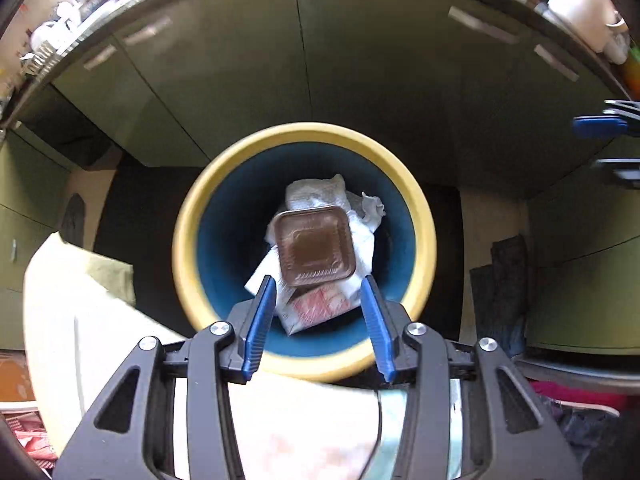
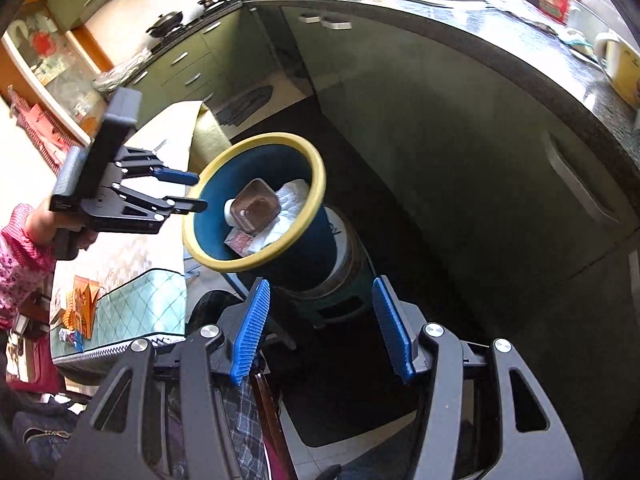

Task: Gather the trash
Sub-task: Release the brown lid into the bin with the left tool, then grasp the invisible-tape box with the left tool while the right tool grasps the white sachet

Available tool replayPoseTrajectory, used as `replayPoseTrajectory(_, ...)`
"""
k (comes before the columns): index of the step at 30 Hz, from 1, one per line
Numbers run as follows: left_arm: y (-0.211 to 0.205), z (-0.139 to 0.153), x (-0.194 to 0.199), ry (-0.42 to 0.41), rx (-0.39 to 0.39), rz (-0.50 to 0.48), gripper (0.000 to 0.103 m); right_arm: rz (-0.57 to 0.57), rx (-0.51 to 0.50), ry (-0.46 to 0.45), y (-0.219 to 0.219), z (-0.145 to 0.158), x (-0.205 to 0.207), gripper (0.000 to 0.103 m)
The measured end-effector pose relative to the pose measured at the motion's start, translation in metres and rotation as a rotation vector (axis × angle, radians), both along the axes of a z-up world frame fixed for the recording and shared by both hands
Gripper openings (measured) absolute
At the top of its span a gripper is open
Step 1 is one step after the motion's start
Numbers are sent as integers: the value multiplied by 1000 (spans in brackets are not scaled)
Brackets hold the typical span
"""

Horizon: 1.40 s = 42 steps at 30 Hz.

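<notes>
Left gripper (image 1: 318, 320) hangs directly over the mouth of the bin (image 1: 424, 216), its 2 blue fingers (image 1: 260, 320) spread wide with nothing between them. Straight below the gap lies the plastic tray (image 1: 316, 246), a shallow brown square with a clear ribbed rim, resting flat on top of the heap. Beyond and to the right of it, farther from the fingers, sits crumpled white paper (image 1: 360, 208), and nearer the fingers a red-printed wrapper (image 1: 320, 306) pokes out from under the tray.

Right gripper (image 2: 320, 328) is also spread wide and holds nothing; it hovers lower and to the side, with the bin (image 2: 316, 184) ahead and slightly left of its fingers and the other gripper (image 2: 192, 192) at the far left rim.

Judging by its thin walls, the tray is probably very light and springy, so it would flex or skate under a hard pinch; its raised rim edge looks like the best place to grip, 1 finger inside and 1 outside. Crumpled paper should be soft and compress easily, so it can be taken almost anywhere. Loose, light items like these could bounce out if released high above the rim.
</notes>
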<state>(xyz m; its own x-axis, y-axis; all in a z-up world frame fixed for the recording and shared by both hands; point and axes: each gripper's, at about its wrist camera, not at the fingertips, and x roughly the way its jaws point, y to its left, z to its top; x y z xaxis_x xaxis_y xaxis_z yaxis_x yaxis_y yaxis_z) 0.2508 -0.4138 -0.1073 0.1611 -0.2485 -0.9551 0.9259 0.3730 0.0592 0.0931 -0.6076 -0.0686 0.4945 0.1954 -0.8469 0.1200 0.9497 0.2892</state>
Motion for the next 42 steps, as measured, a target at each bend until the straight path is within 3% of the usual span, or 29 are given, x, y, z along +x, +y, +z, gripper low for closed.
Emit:
replayPoseTrajectory(4,64,48,-20,-23,-52,36,44,118,-13,1,41,2,24,55)
replayPoseTrajectory(8,147,83,-40,-61,-58,117,55,287,-38,-10,106,11,52,60)
replayPoseTrajectory(10,193,92,-52,-67,-50,176,55,373,-53,-13,141,15,63,60)
replayPoseTrajectory(14,284,89,-75,-55,-2,279,57,520,-77,-17,208,22,86,60)
replayPoseTrajectory(19,370,54,-103,-24,84,344,57,661,-106,-6,276,26,97,60)
replayPoseTrajectory(24,409,20,-105,-2,151,300,57,754,-141,16,320,25,96,60)
replayPoseTrajectory(30,422,2,-92,100,128,237,58,787,-158,45,335,20,89,60)
replayPoseTrajectory(36,426,-7,-80,119,121,224,66,791,-161,78,334,13,92,60)
replayPoseTrajectory(42,429,-12,-72,148,130,207,66,815,-160,92,345,9,98,60)
